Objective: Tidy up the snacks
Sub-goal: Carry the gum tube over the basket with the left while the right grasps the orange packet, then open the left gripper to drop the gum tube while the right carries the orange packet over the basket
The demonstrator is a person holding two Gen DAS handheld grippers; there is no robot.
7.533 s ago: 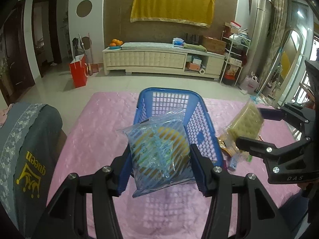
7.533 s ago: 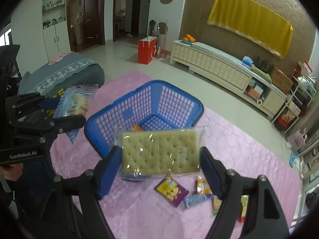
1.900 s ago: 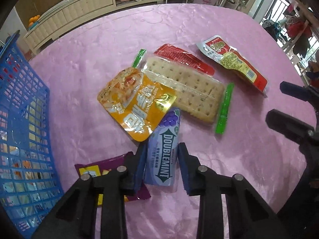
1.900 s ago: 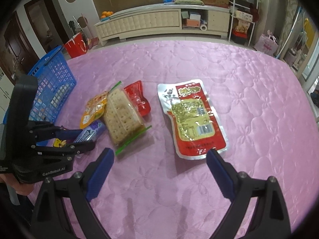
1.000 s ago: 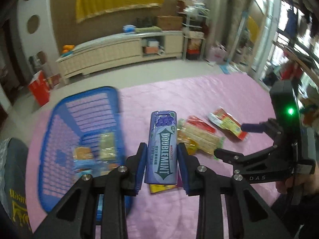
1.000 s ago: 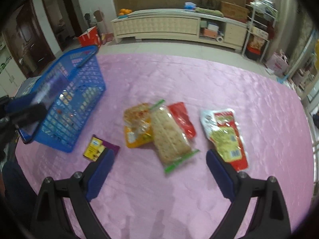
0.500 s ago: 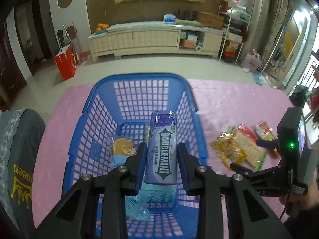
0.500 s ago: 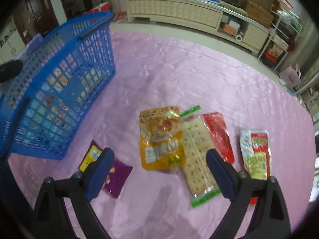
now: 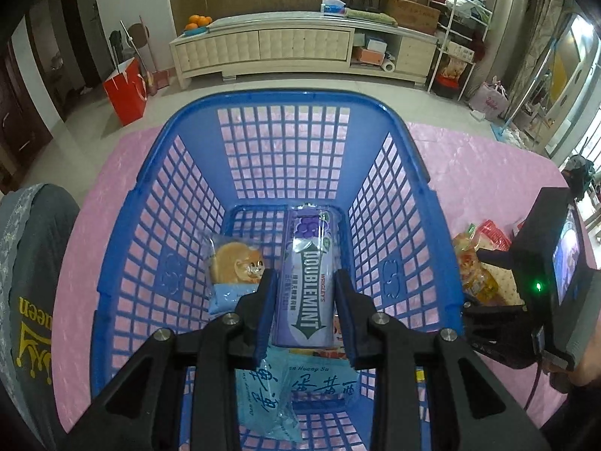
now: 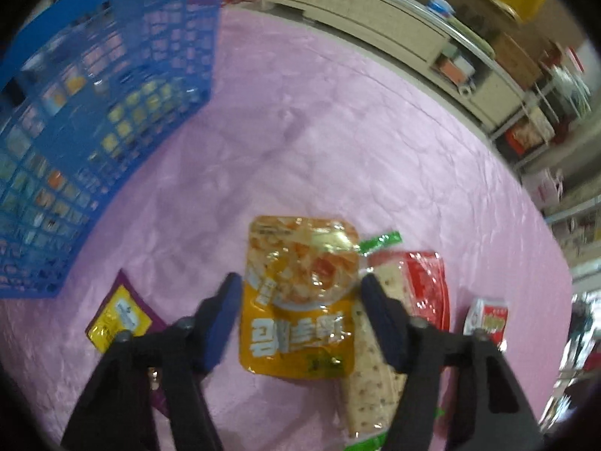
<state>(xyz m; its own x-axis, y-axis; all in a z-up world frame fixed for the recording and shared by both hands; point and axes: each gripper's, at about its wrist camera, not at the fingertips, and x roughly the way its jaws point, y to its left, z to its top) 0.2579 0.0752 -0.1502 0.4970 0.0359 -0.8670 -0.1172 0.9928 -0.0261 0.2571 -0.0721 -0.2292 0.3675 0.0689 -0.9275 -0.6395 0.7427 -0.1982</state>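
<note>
My left gripper [image 9: 305, 293] hangs over the blue basket [image 9: 150, 173] with its jaws slightly apart around the purple Doublemint gum pack [image 9: 310, 278], which looks loose between them. A cake packet [image 9: 233, 267] and a light-blue bag [image 9: 270, 394] lie in the basket. My right gripper [image 10: 300, 300] is open, its fingers on either side of the orange snack pouch [image 10: 300, 293] on the pink table. A cracker pack [image 10: 370, 368], a red packet [image 10: 428, 289] and a purple-yellow packet [image 10: 120, 312] lie beside it.
The basket also shows at the left of the right wrist view [image 10: 94, 94]. A red-white pouch [image 10: 488, 319] lies at the right. The pink quilted cloth [image 10: 319, 143] covers the table. A grey cushion [image 9: 26, 300] sits left of the basket.
My left gripper has lowered into the basket and its jaws have parted from the gum pack. My right gripper has dropped down and narrowed around the orange pouch.
</note>
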